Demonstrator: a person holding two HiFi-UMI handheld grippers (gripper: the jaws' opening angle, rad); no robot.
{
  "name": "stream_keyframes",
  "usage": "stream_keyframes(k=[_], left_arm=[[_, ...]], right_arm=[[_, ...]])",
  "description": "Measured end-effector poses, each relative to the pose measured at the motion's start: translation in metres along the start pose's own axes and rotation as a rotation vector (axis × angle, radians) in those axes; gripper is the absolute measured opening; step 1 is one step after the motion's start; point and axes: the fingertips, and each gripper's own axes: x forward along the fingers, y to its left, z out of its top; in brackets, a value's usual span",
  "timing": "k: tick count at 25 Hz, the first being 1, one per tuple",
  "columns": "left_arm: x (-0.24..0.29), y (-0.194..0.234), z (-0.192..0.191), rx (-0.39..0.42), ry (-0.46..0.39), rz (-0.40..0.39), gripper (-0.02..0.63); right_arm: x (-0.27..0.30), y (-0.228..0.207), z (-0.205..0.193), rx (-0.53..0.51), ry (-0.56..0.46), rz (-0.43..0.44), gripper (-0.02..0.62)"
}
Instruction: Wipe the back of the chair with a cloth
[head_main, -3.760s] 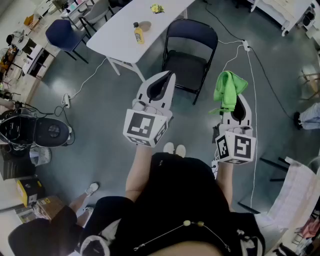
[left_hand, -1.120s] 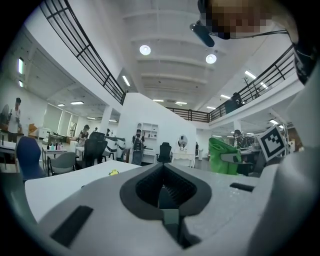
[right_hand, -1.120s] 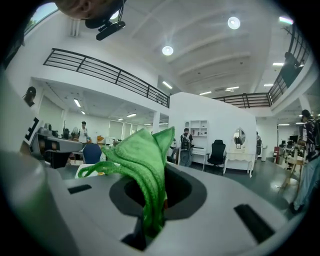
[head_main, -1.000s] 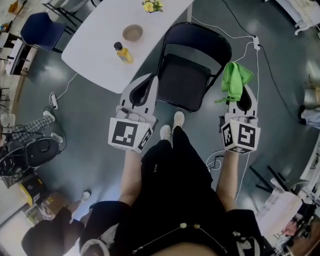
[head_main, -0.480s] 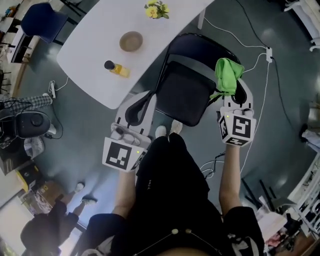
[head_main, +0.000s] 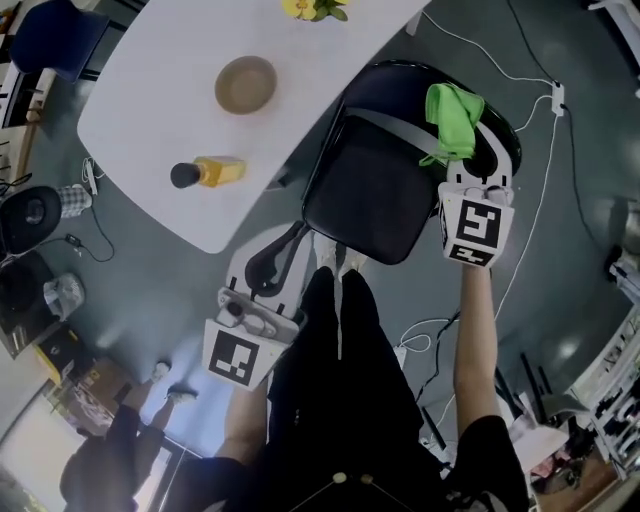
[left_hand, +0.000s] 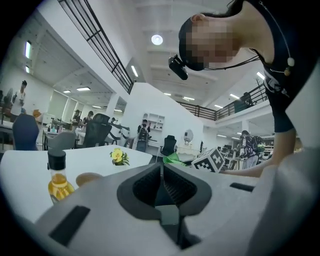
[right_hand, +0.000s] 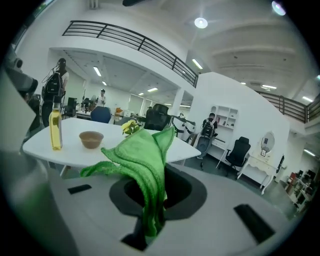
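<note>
A black folding chair (head_main: 372, 190) stands at the table's edge, its curved back (head_main: 395, 82) on the far side of the seat. My right gripper (head_main: 472, 168) is shut on a green cloth (head_main: 452, 118), which hangs over the right part of the chair back; I cannot tell whether it touches. In the right gripper view the cloth (right_hand: 144, 159) rises from between the closed jaws of that gripper (right_hand: 151, 202) and flops left. My left gripper (head_main: 297, 232) is shut with nothing in it, low beside the seat's front left corner. Its jaws meet in the left gripper view (left_hand: 161, 169).
A white table (head_main: 150, 60) left of the chair holds a brown bowl (head_main: 246, 85), a lying oil bottle (head_main: 205, 172) and yellow flowers (head_main: 305, 8). A white cable (head_main: 535, 190) runs over the floor to the right. My feet (head_main: 335, 262) are at the seat's front.
I have come up to the chair. The right gripper carried the cloth forward over the chair back. The left gripper dropped back towards my body.
</note>
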Motion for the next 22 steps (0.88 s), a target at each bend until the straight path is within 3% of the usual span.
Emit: stream_keyframes(k=[7,13,22], left_arm=[[0.024,0.008,-0.043,-0.026,-0.023,-0.025,0.005],[0.026,0.013,-0.079,-0.089,0.007,-0.011,0.005],[0.030,0.020,-0.084,-0.091,0.009,-0.013,0.005]], right_arm=[[0.071,0.010,-0.039,-0.026,0.059,0.002,0.044],[0.102,0.023,-0.049,-0.152,0.077,0.013,0.044],[0.114,0.042,-0.054,-0.167,0.124,0.032,0.043]])
